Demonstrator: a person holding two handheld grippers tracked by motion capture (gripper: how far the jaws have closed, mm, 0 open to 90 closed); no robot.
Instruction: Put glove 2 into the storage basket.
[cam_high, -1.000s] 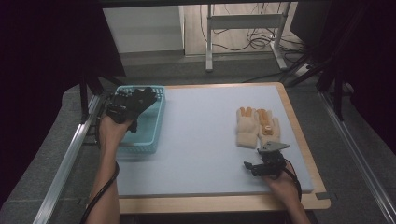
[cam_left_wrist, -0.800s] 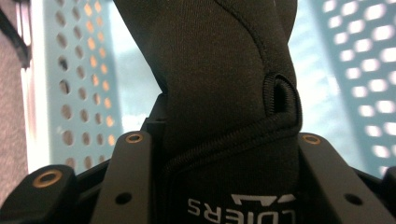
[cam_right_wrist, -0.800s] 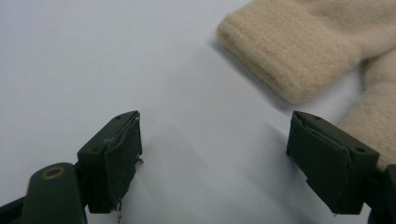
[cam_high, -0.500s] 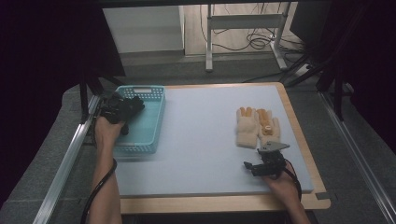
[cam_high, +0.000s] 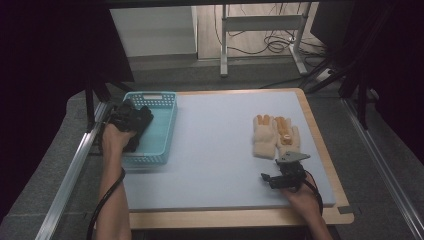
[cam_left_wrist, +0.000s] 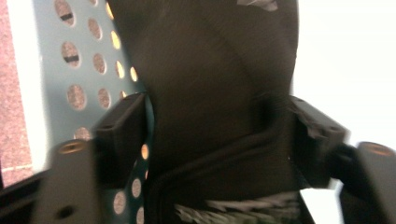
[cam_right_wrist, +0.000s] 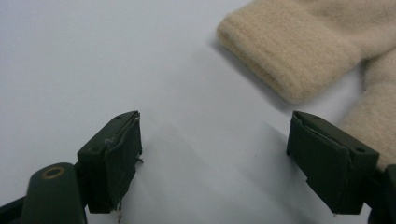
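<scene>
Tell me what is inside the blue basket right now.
A black glove is over the basket, gripped in the left claw. The basket's perforated wall shows behind it. Hand and glove cover the rest of the basket's floor, so anything else there is hidden.

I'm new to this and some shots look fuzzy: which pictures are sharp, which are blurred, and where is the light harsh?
Left gripper view: soft and smeared; the black glove is close to the lens, and the white area at right is overexposed. Right gripper view: jaws crisp, beige gloves slightly soft, faint shadows on the mat. High view: evenly lit blue mat, very dark surroundings.
</scene>
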